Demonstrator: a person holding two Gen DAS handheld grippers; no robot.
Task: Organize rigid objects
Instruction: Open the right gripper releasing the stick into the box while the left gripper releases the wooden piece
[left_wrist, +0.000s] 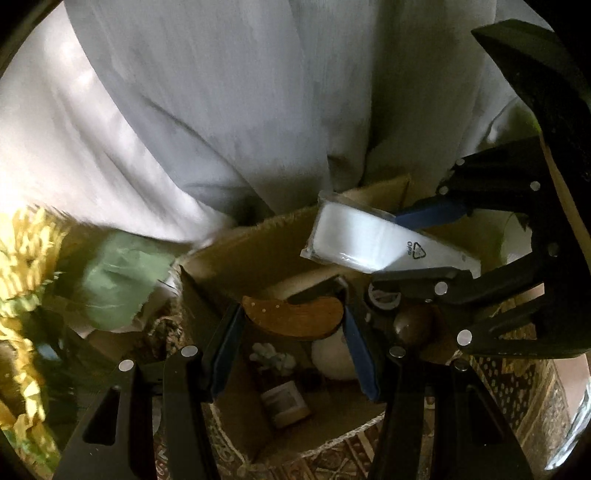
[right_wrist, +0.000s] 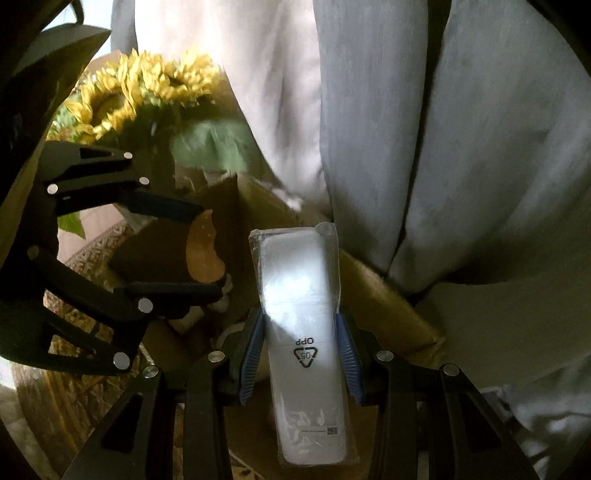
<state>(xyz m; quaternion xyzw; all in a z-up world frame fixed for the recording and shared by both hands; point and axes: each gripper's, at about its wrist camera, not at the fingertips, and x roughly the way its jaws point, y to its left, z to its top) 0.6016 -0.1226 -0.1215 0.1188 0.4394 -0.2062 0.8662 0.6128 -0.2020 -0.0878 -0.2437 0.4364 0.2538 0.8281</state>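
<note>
My left gripper (left_wrist: 293, 318) is shut on a curved brown wooden piece (left_wrist: 295, 321), held crosswise between its blue pads above an open cardboard box (left_wrist: 251, 243). In the right wrist view the same wooden piece (right_wrist: 203, 254) shows in the left gripper (right_wrist: 208, 251) at the left. My right gripper (right_wrist: 300, 321) is shut on a long white item in clear plastic wrap (right_wrist: 295, 280), printed with a recycling mark. That wrapped item (left_wrist: 362, 236) and the right gripper (left_wrist: 424, 245) hang over the box's far right corner in the left wrist view.
Inside the box lie a white round object (left_wrist: 332, 358), a small framed item (left_wrist: 286, 404), a pale trinket (left_wrist: 271, 356) and a dark brown ball (left_wrist: 412, 325). Sunflowers (right_wrist: 140, 85) stand to the left, a grey curtain (left_wrist: 221, 110) hangs behind, and a patterned rug (left_wrist: 517, 387) lies underneath.
</note>
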